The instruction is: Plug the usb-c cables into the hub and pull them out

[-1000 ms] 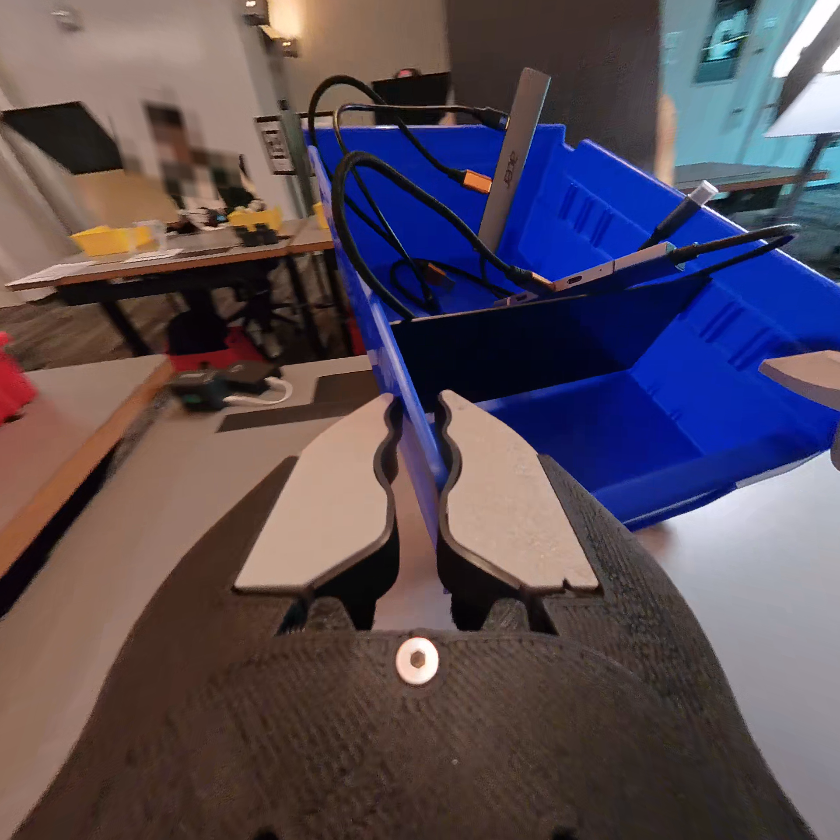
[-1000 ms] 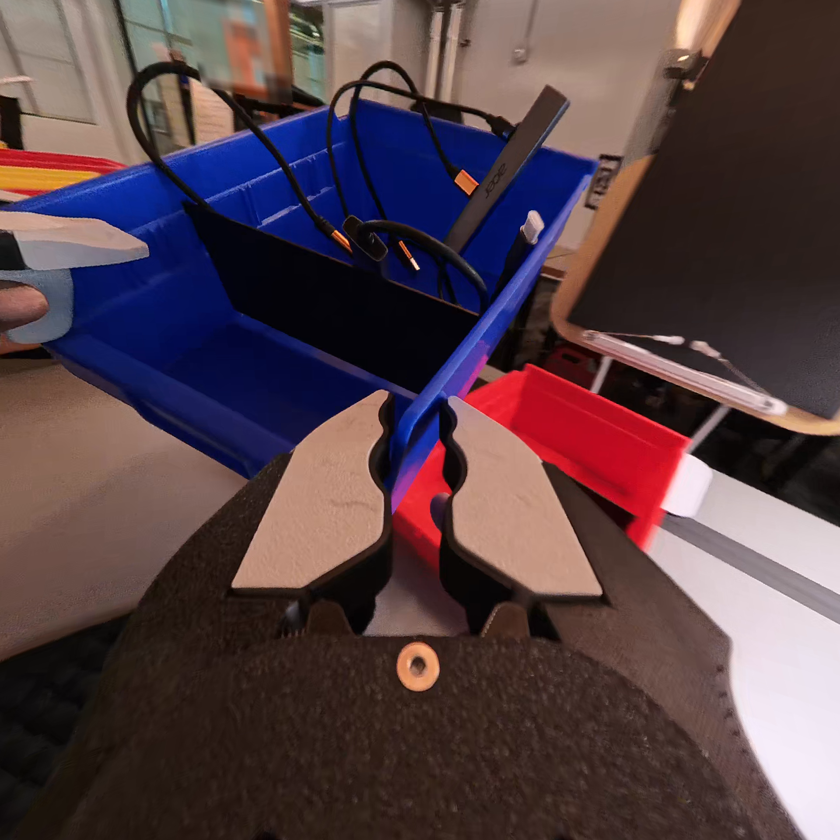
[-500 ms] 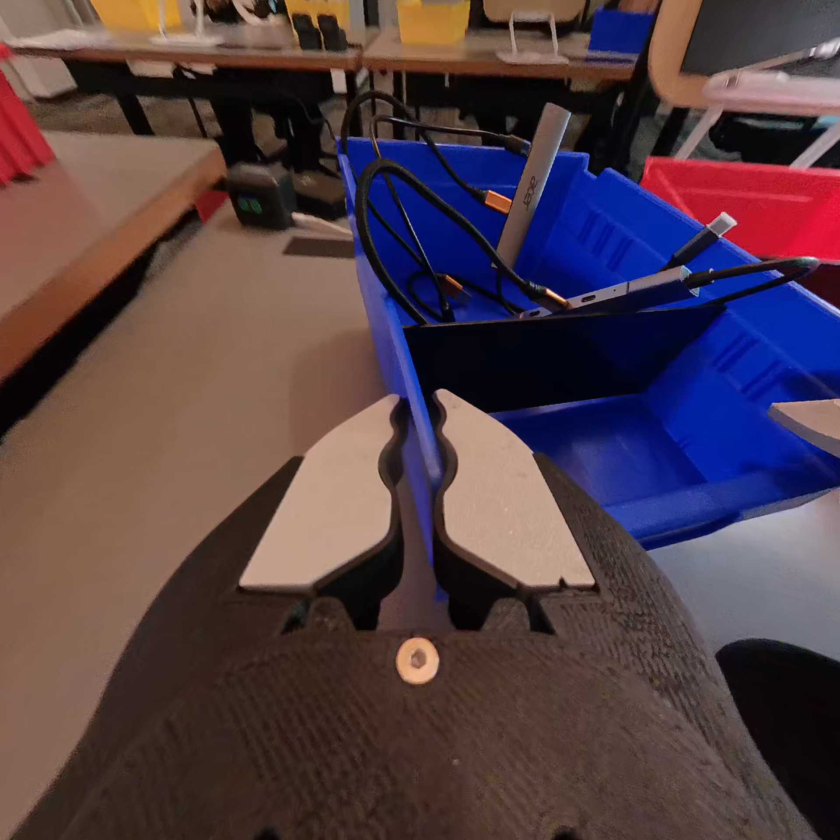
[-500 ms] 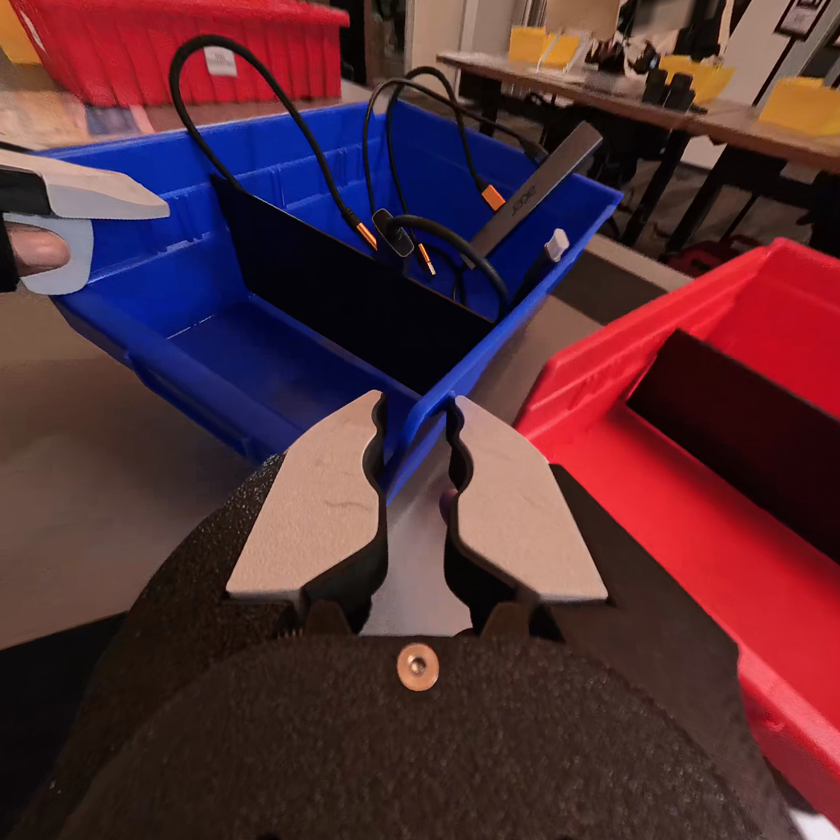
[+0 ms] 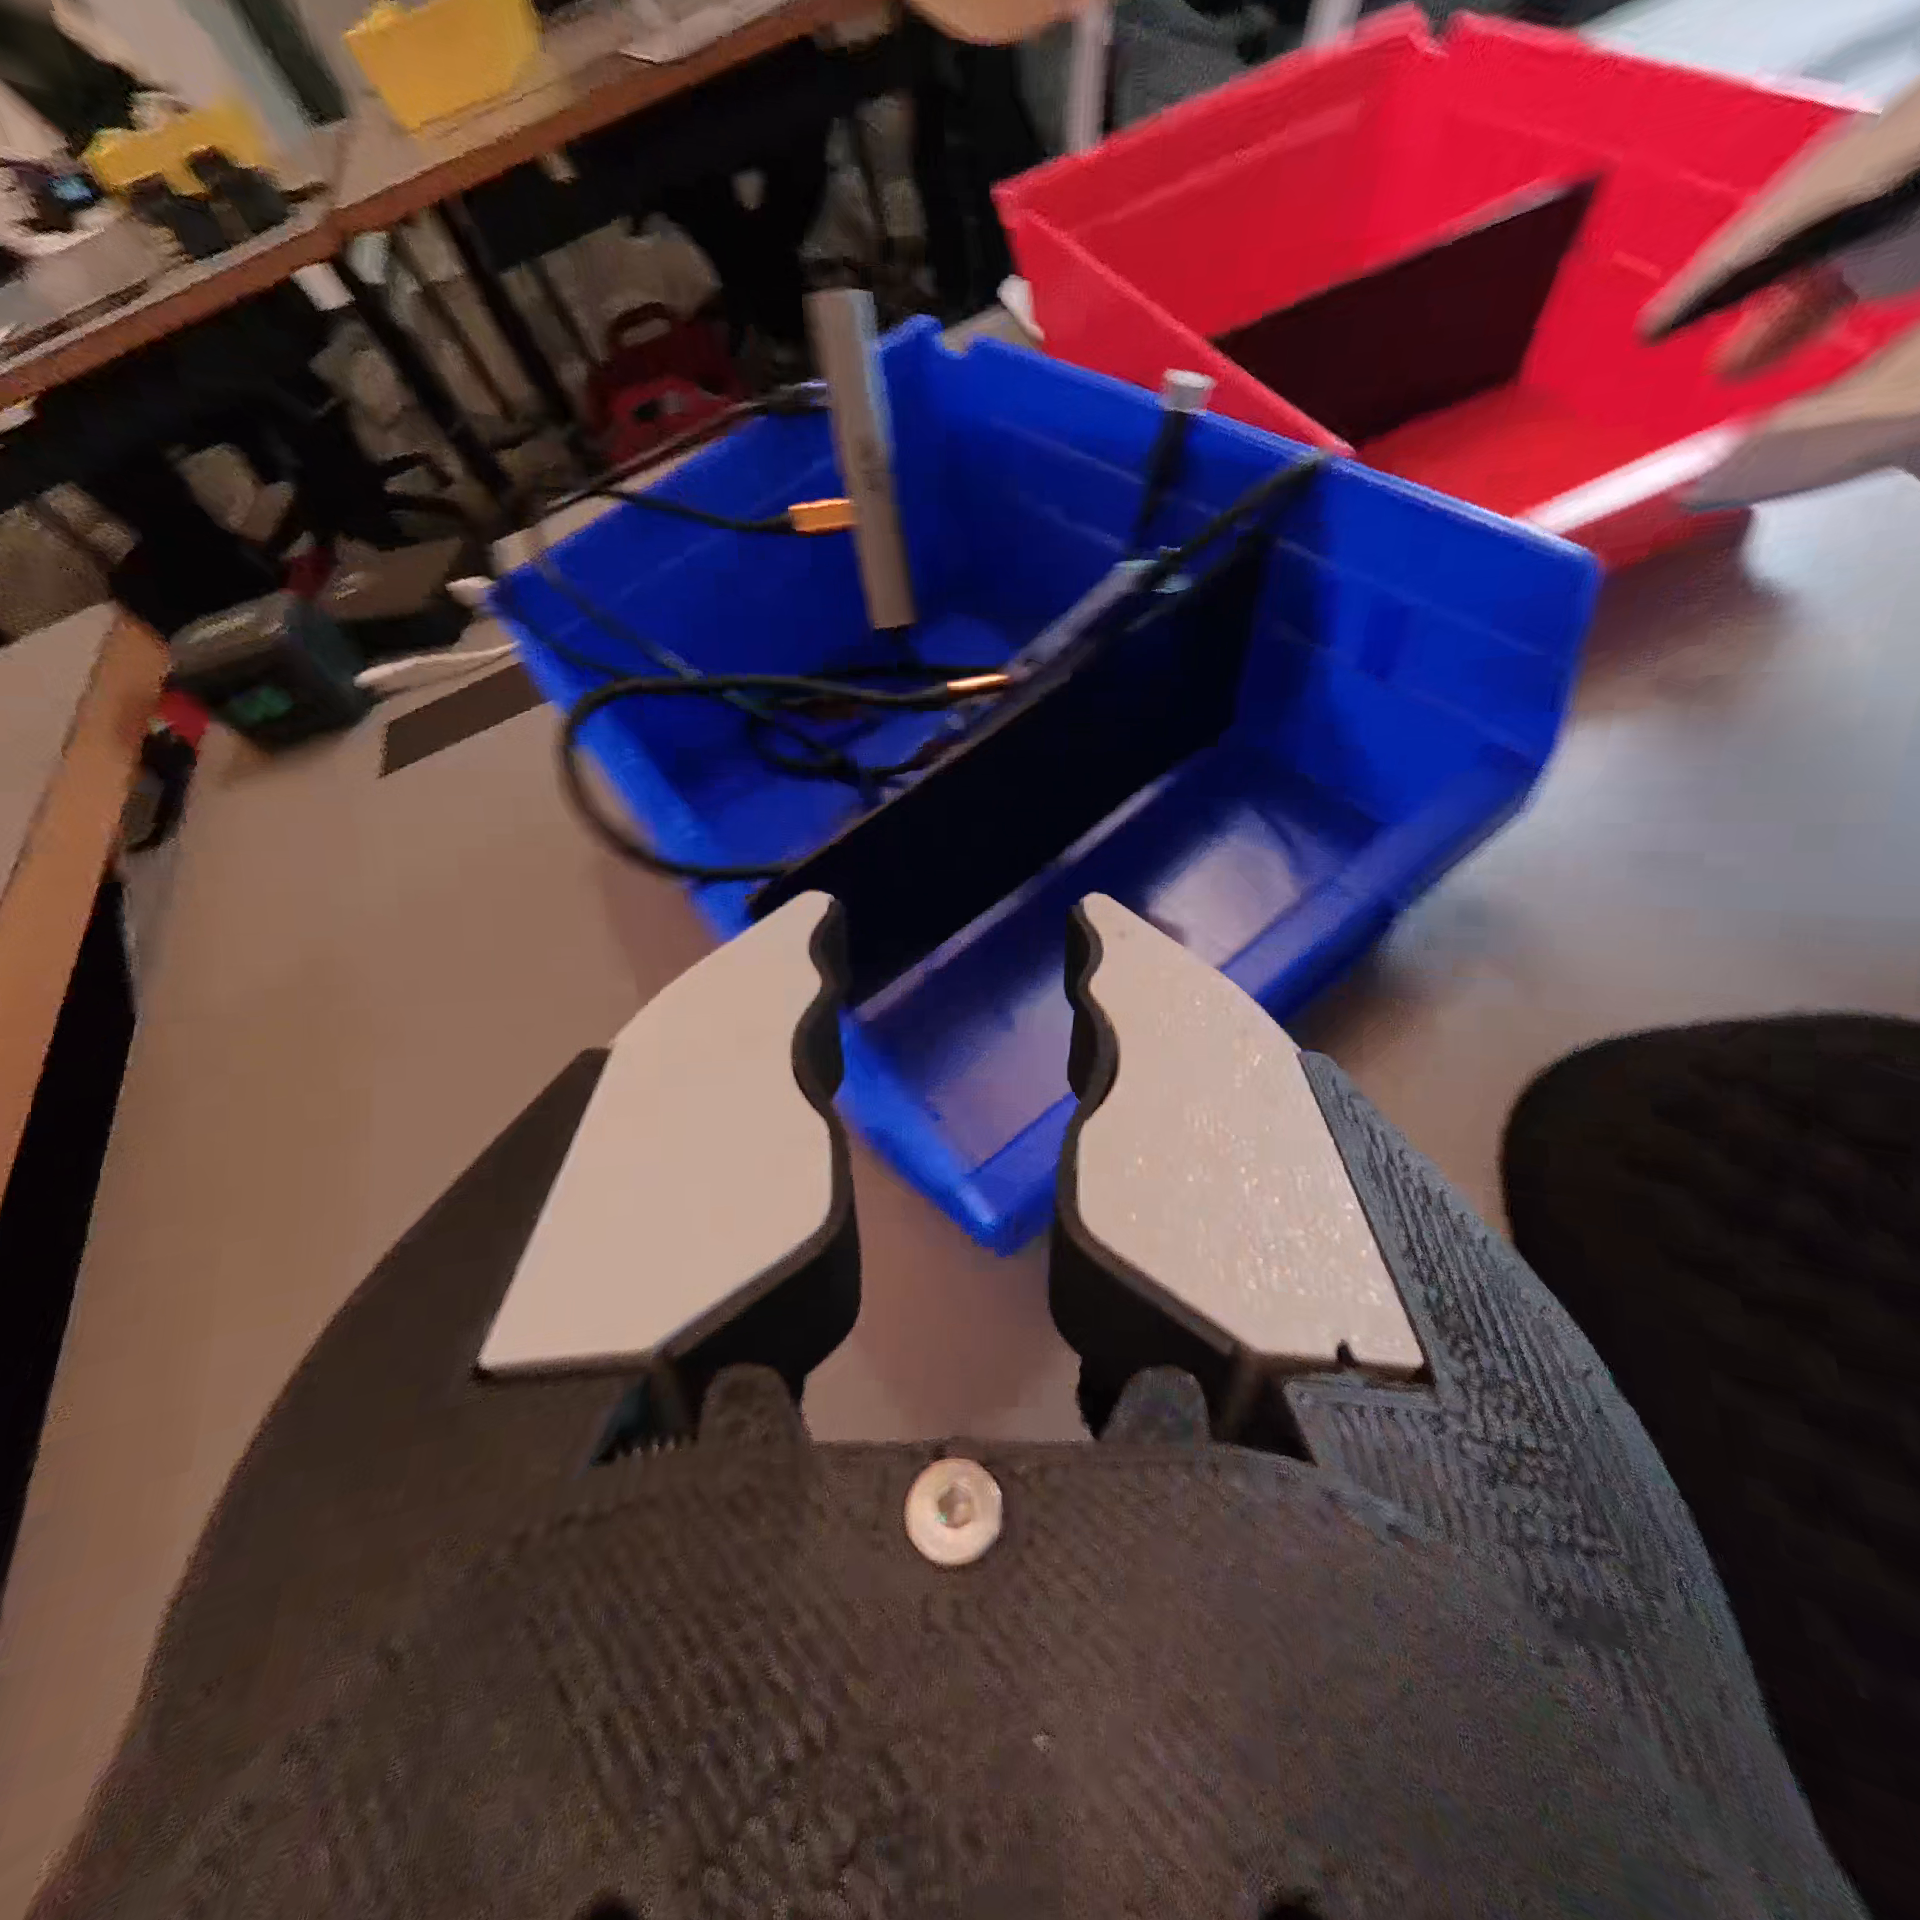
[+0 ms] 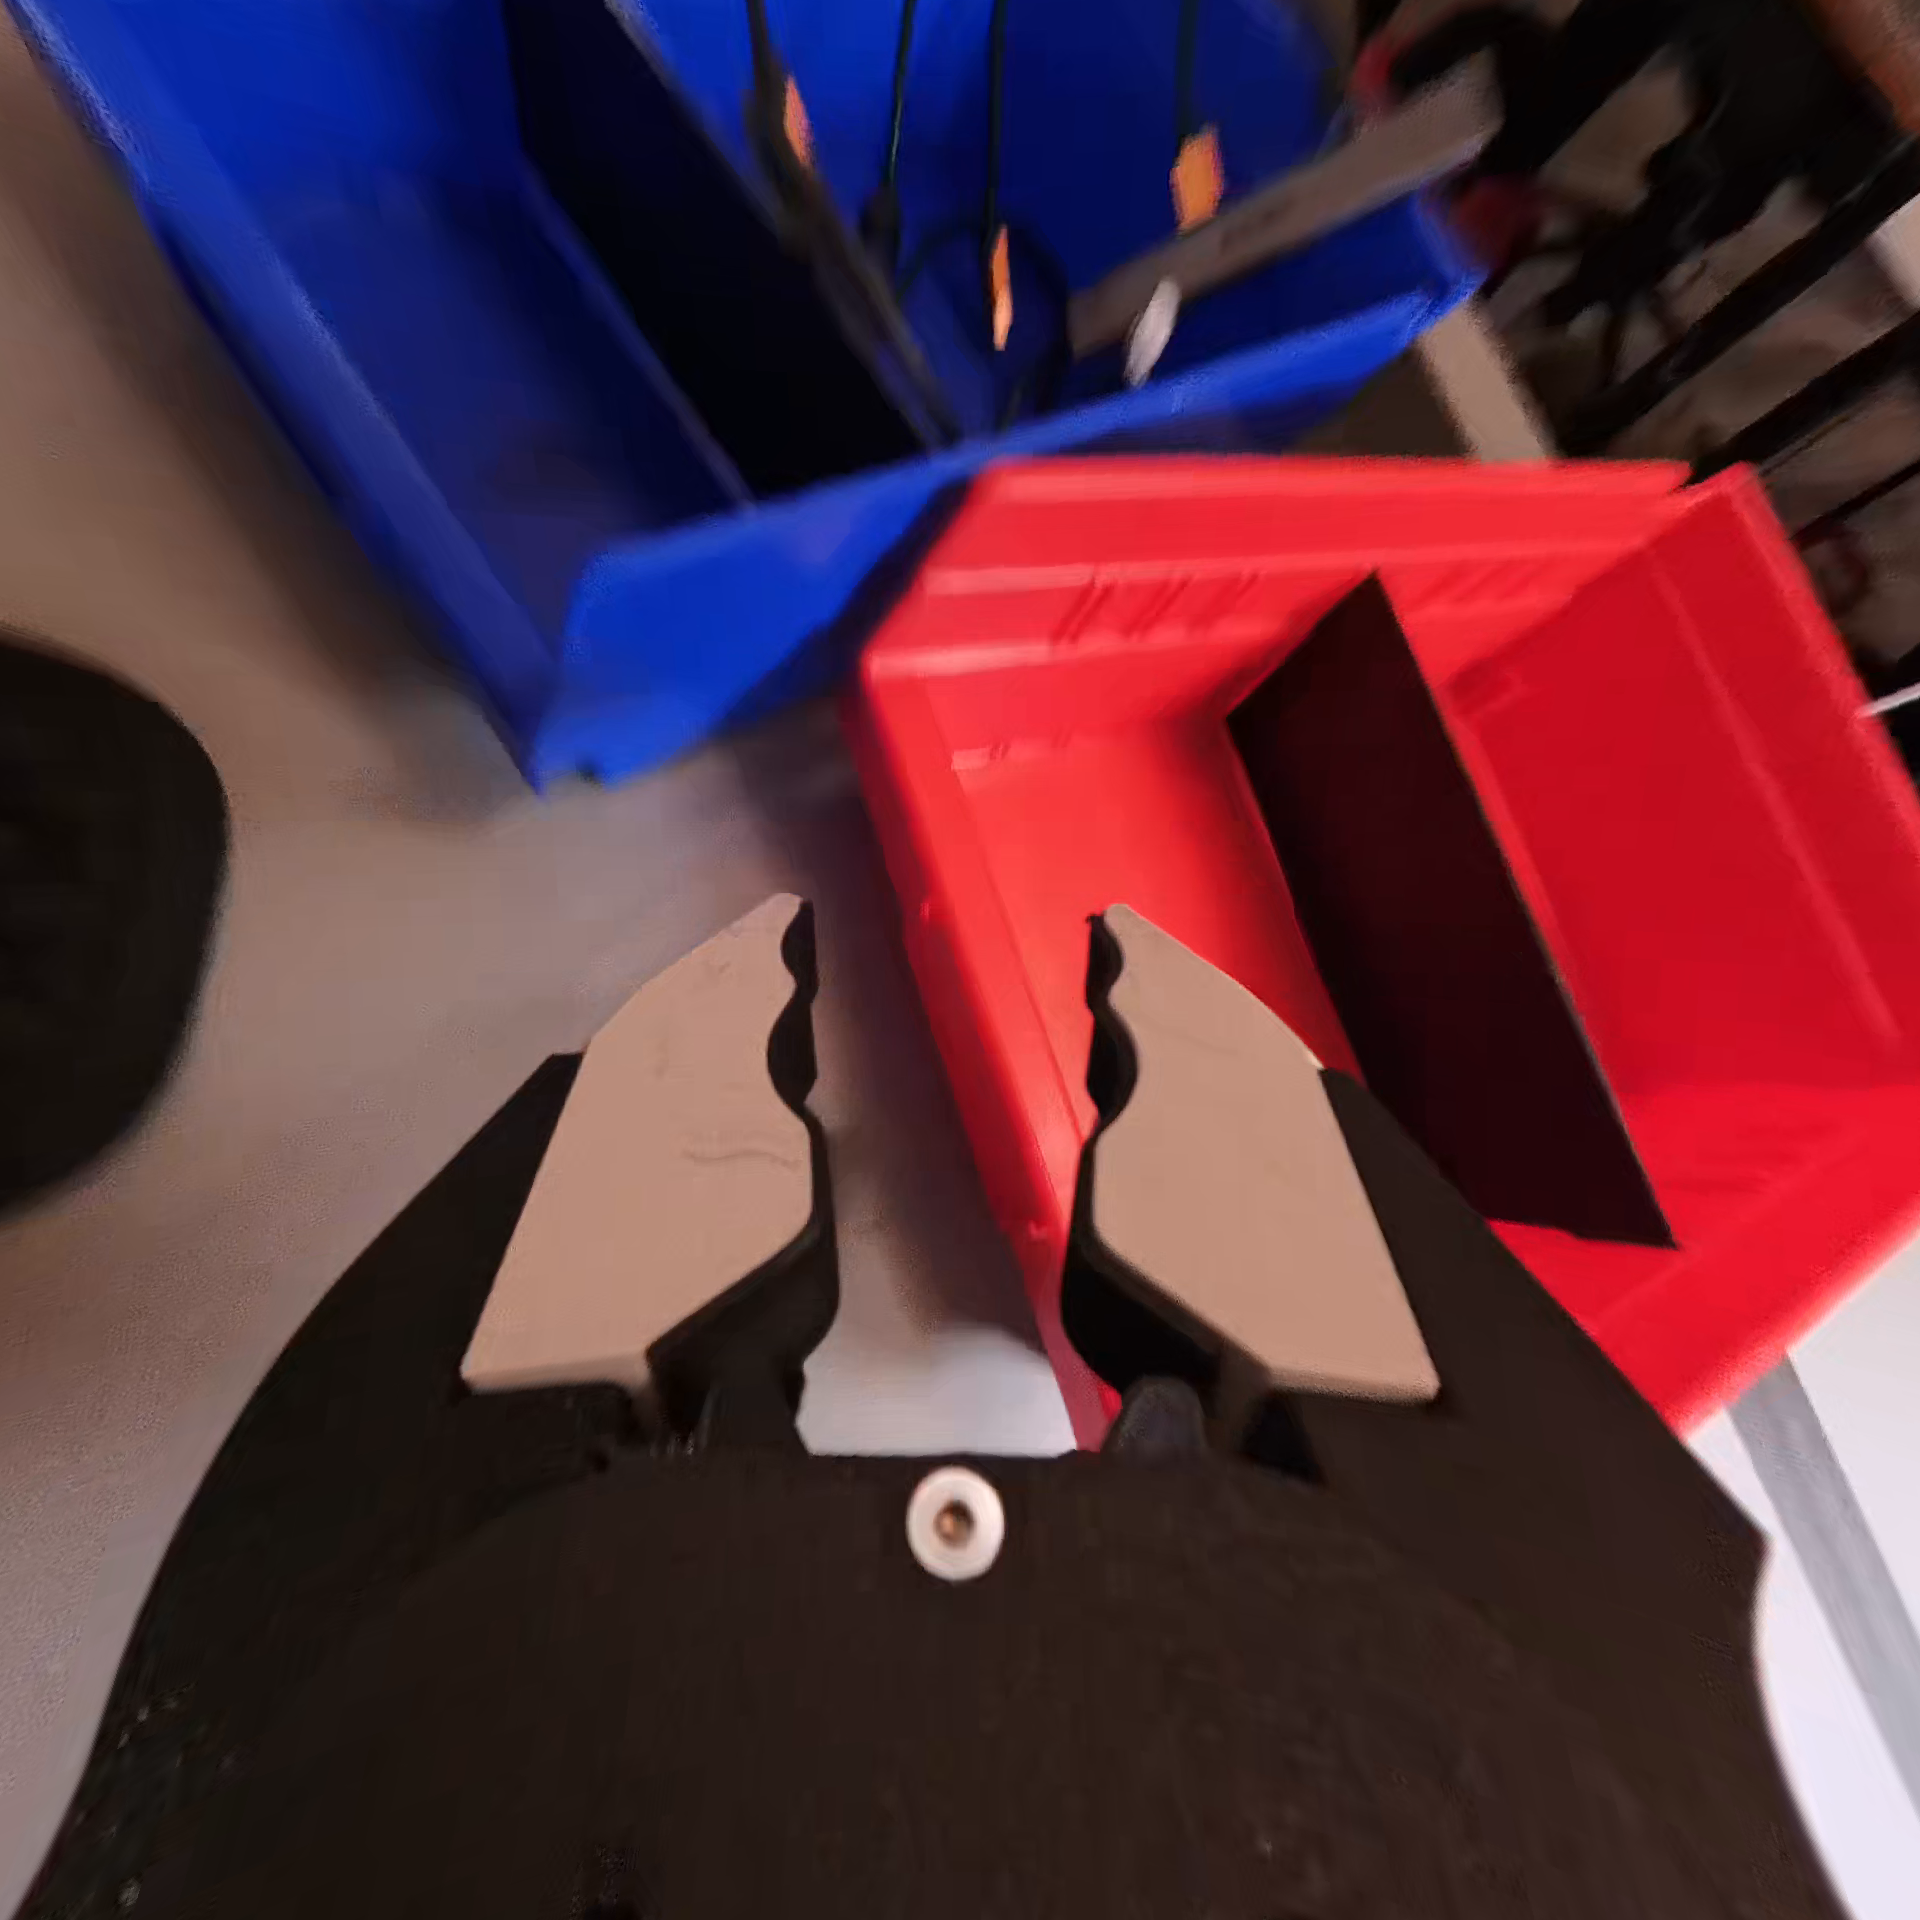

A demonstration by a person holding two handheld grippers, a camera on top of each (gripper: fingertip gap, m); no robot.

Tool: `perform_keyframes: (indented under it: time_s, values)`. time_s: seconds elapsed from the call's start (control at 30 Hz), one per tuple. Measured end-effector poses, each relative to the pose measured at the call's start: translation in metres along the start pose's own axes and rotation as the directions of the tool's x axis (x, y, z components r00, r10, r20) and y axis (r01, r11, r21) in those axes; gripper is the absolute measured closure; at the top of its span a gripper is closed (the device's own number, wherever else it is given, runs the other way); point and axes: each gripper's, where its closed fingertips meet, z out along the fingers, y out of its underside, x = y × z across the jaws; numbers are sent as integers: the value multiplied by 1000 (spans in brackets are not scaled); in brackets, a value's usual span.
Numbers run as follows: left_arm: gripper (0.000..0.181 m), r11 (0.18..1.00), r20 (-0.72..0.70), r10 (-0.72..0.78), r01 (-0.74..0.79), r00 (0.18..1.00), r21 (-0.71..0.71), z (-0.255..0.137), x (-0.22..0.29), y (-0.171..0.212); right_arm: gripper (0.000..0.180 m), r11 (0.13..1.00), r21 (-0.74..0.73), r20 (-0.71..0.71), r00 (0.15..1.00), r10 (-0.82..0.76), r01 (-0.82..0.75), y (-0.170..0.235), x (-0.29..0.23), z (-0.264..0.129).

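Note:
A blue bin [image 5: 1434, 665] with a black divider [image 5: 1039, 790] stands on the grey table. Its far half holds a grey hub [image 5: 862, 457] leaning upright, a second flat hub [image 5: 1081, 634] and black USB-C cables [image 5: 644, 707] with orange plugs. My left gripper [image 5: 951, 935] is open and empty above the bin's near corner. My right gripper [image 6: 951, 935] is open and empty over the near wall of a red bin [image 6: 1662, 831]. The blue bin [image 6: 436, 343] shows blurred in the right wrist view, with a hub [image 6: 1278, 218] and cables.
The red bin [image 5: 1351, 208] with a black divider [image 6: 1403, 935] sits against the blue bin's right side. My right gripper's fingers [image 5: 1787, 239] show blurred at the left wrist view's upper right. A table edge [image 5: 62, 862] lies at the left. Tables with yellow trays stand behind.
Both grippers have let go of the blue bin's side walls and opened. Both have lifted back and up. The bin now rests on the table beside the red bin.

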Motion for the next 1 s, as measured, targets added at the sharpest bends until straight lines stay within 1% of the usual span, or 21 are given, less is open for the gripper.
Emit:
perform_keyframes:
  time_s: [0.03,0.07,0.1,0.17,0.2,0.27,0.3,0.33,0.37,0.43,0.5,0.57,0.77,0.9,1.0]
  values:
    - [137,997,-59,53,-56,997,-47,8,16,0,126,995,-87,31,999,-37,39,13,-1,8]
    - [134,989,-135,94,-108,986,-103,18,34,3,124,985,-151,33,996,-83,87,22,0,16]
    - [131,975,-217,119,-155,969,-159,28,51,9,124,972,-190,22,990,-139,140,28,2,24]
    - [128,940,-341,150,-241,928,-243,50,79,22,125,938,-280,67,979,-193,204,45,-3,39]
    - [128,914,-382,175,-294,908,-280,59,88,30,127,930,-303,69,978,-197,208,51,-3,44]
    - [127,843,-432,252,-416,866,-341,75,96,47,142,917,-327,18,971,-238,230,59,8,44]
    - [132,810,-444,291,-465,847,-357,81,96,53,148,918,-320,2,969,-248,236,61,12,39]
    - [136,788,-468,310,-499,827,-360,85,99,56,148,927,-305,5,973,-229,220,64,12,34]
    - [143,779,-500,313,-519,807,-351,87,103,57,148,928,-311,16,977,-212,206,70,12,27]
    - [150,771,-542,315,-543,779,-333,89,109,55,146,928,-318,23,980,-197,194,85,11,10]
    - [154,768,-563,324,-559,760,-312,91,114,53,145,929,-319,26,982,-189,187,101,8,-10]
    - [154,786,-552,319,-541,770,-300,95,118,50,144,931,-318,26,984,-178,177,117,2,-31]
    - [154,823,-534,317,-507,784,-255,98,121,47,145,929,-349,-63,986,-156,125,162,-8,-87]
    - [154,826,-530,323,-507,784,-246,99,121,46,146,921,-388,-145,984,-102,38,193,8,-112]
    - [154,830,-528,319,-501,787,-245,101,120,45,146,909,-416,-210,975,-67,-27,213,30,-122]
